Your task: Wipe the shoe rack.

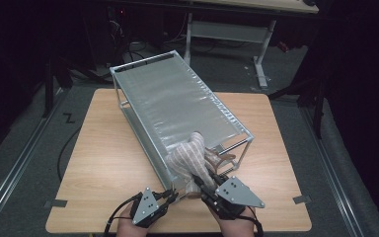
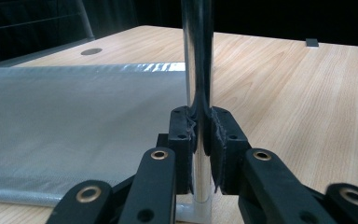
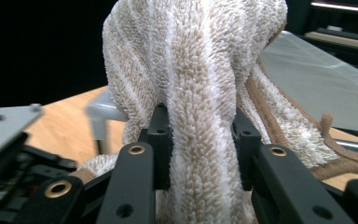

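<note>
1. A metal rack (image 1: 177, 98) with a pale mesh top lies slantwise across the wooden bench (image 1: 98, 163), one end near the person and the other toward the far edge.
2. The left gripper (image 1: 170, 196) sits at the rack's near corner. In the left gripper view its fingers (image 2: 182, 135) are closed tight on the upright chrome post (image 2: 198, 56) — the pads press it from both sides, low on the post.
3. The rack's lower mesh shelf (image 2: 74, 121) spreads to the left of that post.
4. The right gripper (image 1: 203, 183) is just beside the left one, at the same near end of the rack.
5. Its fingers (image 3: 161, 140) clamp a bunched fold of a striped beige towel (image 3: 196, 70) — part-way closed, with thick cloth between them.
6. The towel (image 1: 190, 158) is draped over the rack's near end, part on the mesh top, part hanging toward the right gripper.
</note>
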`<state>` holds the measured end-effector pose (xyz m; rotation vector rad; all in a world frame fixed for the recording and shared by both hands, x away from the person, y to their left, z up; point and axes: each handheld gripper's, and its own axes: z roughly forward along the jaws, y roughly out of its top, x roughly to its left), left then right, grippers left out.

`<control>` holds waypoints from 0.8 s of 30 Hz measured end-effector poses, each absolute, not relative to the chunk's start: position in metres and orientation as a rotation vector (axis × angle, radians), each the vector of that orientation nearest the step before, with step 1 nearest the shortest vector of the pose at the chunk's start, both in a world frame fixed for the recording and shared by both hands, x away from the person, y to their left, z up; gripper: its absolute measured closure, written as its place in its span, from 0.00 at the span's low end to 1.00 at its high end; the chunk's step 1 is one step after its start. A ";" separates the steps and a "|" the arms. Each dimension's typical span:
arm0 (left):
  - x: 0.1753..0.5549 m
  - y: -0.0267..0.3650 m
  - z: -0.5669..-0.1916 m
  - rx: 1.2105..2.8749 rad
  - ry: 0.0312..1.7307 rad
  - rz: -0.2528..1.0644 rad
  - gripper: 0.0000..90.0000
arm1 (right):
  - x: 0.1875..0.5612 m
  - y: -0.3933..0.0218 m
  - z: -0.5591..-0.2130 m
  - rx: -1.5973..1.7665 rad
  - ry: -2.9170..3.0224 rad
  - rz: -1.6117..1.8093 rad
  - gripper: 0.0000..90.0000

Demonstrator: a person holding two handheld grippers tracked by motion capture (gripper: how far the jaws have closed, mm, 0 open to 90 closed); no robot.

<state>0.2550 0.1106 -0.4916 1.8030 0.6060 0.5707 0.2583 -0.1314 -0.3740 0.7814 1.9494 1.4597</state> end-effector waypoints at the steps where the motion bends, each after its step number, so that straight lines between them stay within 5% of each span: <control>1: 0.255 0.111 -0.492 1.803 0.606 0.570 0.89 | 0.260 -0.134 -0.374 0.798 1.944 1.455 0.76; 24: 0.255 0.111 -0.491 1.803 0.609 0.561 0.89 | 0.309 -0.229 -0.378 1.137 1.695 1.281 0.76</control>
